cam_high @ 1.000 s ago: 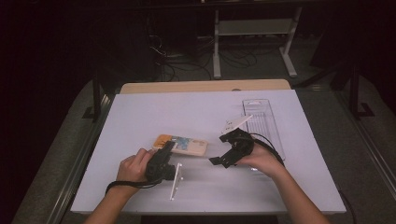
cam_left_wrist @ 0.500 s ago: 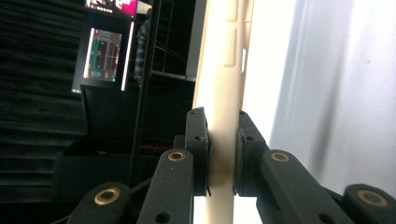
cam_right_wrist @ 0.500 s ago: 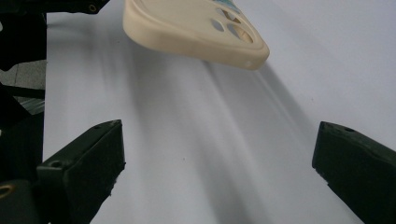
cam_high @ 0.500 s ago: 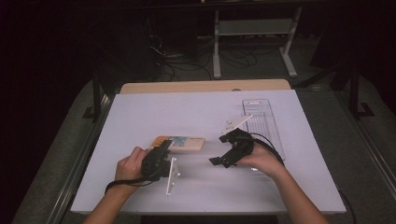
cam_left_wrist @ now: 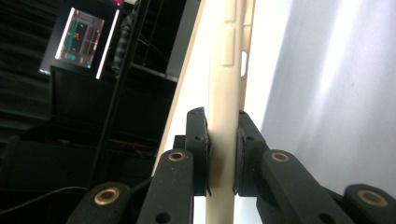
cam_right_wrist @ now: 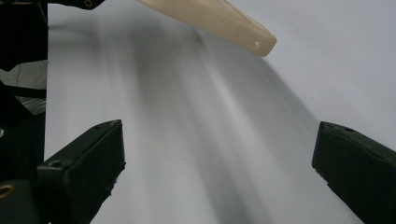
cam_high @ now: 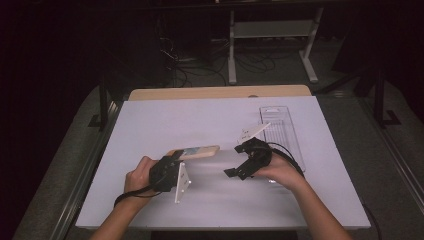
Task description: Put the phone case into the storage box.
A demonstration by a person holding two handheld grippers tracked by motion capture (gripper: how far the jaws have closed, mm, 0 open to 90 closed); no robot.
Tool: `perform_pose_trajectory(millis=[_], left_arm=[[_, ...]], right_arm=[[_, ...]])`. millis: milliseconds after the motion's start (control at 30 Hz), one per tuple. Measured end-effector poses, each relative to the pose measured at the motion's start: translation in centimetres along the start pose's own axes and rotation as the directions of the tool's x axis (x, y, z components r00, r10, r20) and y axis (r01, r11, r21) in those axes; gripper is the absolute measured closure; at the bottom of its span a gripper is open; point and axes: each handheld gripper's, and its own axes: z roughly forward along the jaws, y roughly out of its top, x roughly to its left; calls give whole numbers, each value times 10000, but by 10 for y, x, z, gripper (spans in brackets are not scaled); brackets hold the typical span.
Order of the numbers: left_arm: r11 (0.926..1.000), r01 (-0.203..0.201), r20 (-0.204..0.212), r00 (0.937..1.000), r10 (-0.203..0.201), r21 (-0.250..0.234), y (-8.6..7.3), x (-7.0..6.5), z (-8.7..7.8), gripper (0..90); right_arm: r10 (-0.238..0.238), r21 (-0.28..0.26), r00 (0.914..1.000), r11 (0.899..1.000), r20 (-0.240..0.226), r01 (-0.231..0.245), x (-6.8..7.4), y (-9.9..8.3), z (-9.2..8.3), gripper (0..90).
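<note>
- Phone case (cam_high: 196,152), cream-coloured, sits clamped edge-on in your left gripper (cam_high: 167,169); the left gripper view shows both pads pressed flat against its long sides (cam_left_wrist: 223,154).
- From the high view, the case is raised off the white table (cam_high: 165,125), near its middle, and juts out toward your right hand.
- Your right gripper (cam_high: 245,160) waits just beside the case's free end, its jaws spread wide with nothing between them; the right gripper view shows the rounded tip of the case (cam_right_wrist: 224,21) above the bare table.
- A clear plastic tray (cam_high: 280,129) lies flat toward the far right of the table, well apart from the case.
- By my reading, the pickup is done: the case is lifted and held firmly.
- What seems left is for your right gripper to close on the free end, or for the case to be carried on to the tray; you cannot tell which from these views.
</note>
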Motion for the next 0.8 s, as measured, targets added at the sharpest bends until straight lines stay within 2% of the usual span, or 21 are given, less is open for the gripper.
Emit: perform_pose_trajectory(millis=[133, 200, 300, 400, 433, 467, 500, 667, 700, 800], left_arm=[[9987, 514, 222, 9984, -513, -29, 0, 3, 0, 789], [9976, 695, 320, 9971, -694, -6, -1, 4, 0, 789], [9949, 1008, 547, 9934, -1010, 66, -1, 7, 0, 789], [9926, 1194, 737, 9900, -1207, 208, -2, 11, 0, 789], [9898, 1420, 794, 9866, -1428, 147, -3, 11, 1, 789], [9894, 1428, 867, 9857, -1444, 249, -3, 13, 0, 789], [9859, 1661, 911, 9817, -1670, 178, -3, 13, 1, 789], [9758, 2177, 1043, 9702, -2185, 187, -5, 16, 2, 789], [9715, 2363, 1092, 9654, -2369, 186, -5, 16, 2, 790], [9662, 2570, 1182, 9590, -2577, 211, -6, 18, 2, 790]], right_arm=[[14, -47, 10000, 10000, 14, -14, 0, 0, 1, 21], [-200, 40, 9997, 9998, 125, 200, -2, 0, 1, 21], [60, 43, 10000, 10000, 29, -60, 0, 0, 0, 22], [4, 21, 10000, 10000, 22, -4, 0, 0, 1, 22], [24, 12, 10000, 10000, -1, -24, 0, 0, 1, 23], [13, 7, 10000, 10000, 6, -13, 0, 0, 1, 23], [-14, 12, 10000, 10000, 30, 14, -1, 0, 0, 23], [35, 5, 10000, 10000, -1, -35, 0, 0, 0, 23], [28, 12, 10000, 10000, -11, -28, -1, 0, 0, 23], [33, 17, 10000, 10000, -15, -33, -1, 0, 0, 23]])
